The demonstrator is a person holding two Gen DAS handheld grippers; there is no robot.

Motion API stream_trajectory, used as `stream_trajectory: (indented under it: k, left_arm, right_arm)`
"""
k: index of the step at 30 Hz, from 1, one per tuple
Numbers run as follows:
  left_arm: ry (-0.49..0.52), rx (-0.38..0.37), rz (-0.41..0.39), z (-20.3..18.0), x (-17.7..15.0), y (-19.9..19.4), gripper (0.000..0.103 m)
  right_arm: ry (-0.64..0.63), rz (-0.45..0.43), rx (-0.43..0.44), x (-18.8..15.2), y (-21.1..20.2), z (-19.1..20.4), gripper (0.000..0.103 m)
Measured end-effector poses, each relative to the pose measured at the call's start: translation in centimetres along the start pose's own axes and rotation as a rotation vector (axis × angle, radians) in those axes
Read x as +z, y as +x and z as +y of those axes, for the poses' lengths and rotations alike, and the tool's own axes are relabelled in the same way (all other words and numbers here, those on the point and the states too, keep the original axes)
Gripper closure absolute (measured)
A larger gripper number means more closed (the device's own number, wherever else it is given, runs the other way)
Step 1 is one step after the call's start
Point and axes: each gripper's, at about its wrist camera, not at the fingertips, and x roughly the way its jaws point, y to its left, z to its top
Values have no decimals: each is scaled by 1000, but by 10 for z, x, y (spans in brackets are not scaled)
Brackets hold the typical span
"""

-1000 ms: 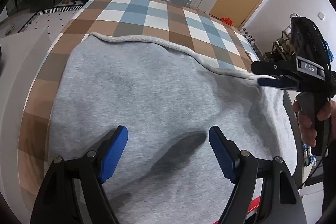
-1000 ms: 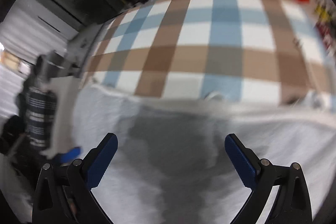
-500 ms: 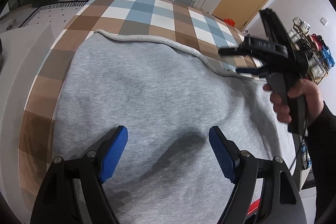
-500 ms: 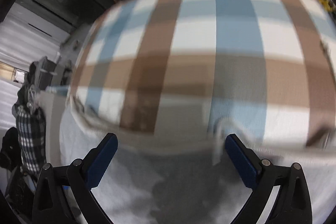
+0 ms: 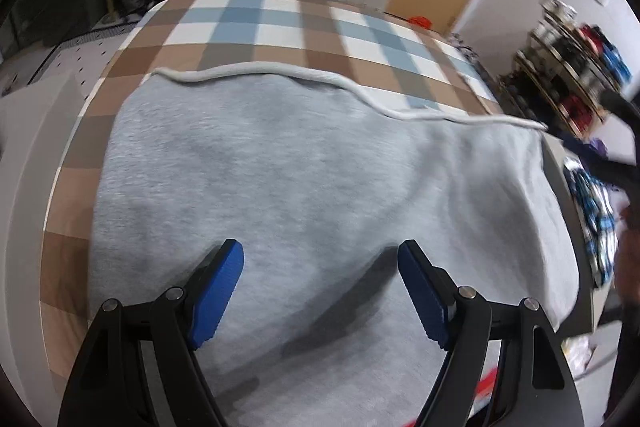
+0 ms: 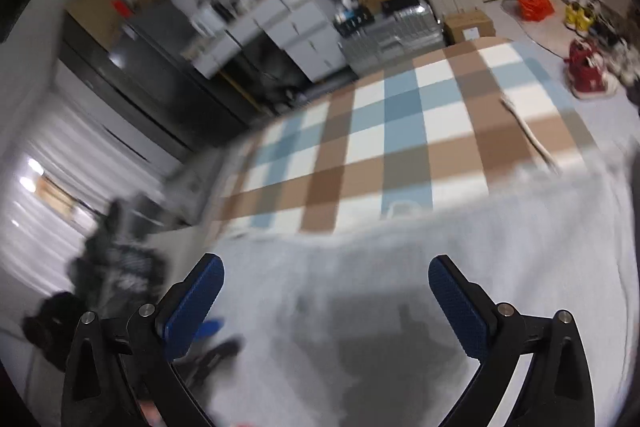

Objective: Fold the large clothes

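Checked brown, blue and white cloth (image 5: 256, 35) covers the table under a grey garment (image 5: 304, 171), above which the left gripper (image 5: 320, 291) and right gripper (image 6: 326, 301) both hang spread and empty. Only the left view shows the garment's white ribbed hem (image 5: 280, 71) whole; only the right view shows red shoes (image 6: 586, 71) on the floor beyond, near white drawers (image 6: 304, 31).

The grey garment (image 5: 304, 187) runs out of the left wrist view below the jaws, so its near edge is not seen. Far right of those jaws, a dark blurred shape (image 5: 620, 143) and a smeared hand (image 5: 630, 259) are cut by the rim; what the hand grips cannot be told. In the right wrist view, motion blur smears the garment's far edge ahead of the jaws, and the dark clutter (image 6: 116, 259) left of them is unreadable.
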Motion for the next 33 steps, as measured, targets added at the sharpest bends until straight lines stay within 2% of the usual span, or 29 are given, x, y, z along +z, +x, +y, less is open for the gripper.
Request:
stream_trajectory:
  k: [3, 4, 6, 9, 13, 14, 15, 16, 17, 21, 23, 26, 29, 33]
  left_arm:
    - [119, -17, 1, -28, -10, -10, 27]
    - [139, -15, -14, -35, -14, -12, 27]
    - [141, -20, -6, -48, -21, -14, 27]
    - [133, -99, 75, -67, -28, -10, 27]
    - [173, -242, 179, -95, -34, -3, 27]
    - [196, -229, 209, -101, -35, 6, 27]
    - [206, -173, 230, -104, -36, 16, 27]
    - [204, -153, 246, -105, -36, 24, 27]
    - [200, -140, 242, -105, -36, 27, 27]
    - [148, -136, 247, -99, -30, 29, 28]
    - [162, -129, 251, -99, -30, 31, 27]
    - [157, -85, 274, -110, -26, 17, 27]
    - [243, -115, 240, -136, -22, 3, 26]
    - [292, -72, 295, -158, -18, 24, 26]
  right_arm:
    - [85, -77, 59, -47, -51, -15, 0]
    - [128, -109, 91, -66, -67, -24, 0]
    - [220, -134, 92, -93, -82, -44, 0]
    - [386, -131, 107, -130, -88, -76, 0]
    - [496, -122, 128, -154, -87, -104, 0]
    - [524, -127, 128, -156, -85, -110, 0]
    - [552, -129, 126, -157, -82, -116, 0]
    - [572, -127, 128, -155, -78, -121, 0]
    - [606, -118, 132, -156, -74, -127, 0]
    - [607, -101, 98, -152, -65, -128, 0]
    - [597, -106, 106, -152, -62, -128, 0]
    - [645, -121, 175, -161, -66, -133, 0]
    - [679, -184, 217, -171, -81, -139, 0]
    - [754, -190, 266, -182, -85, -158, 0]
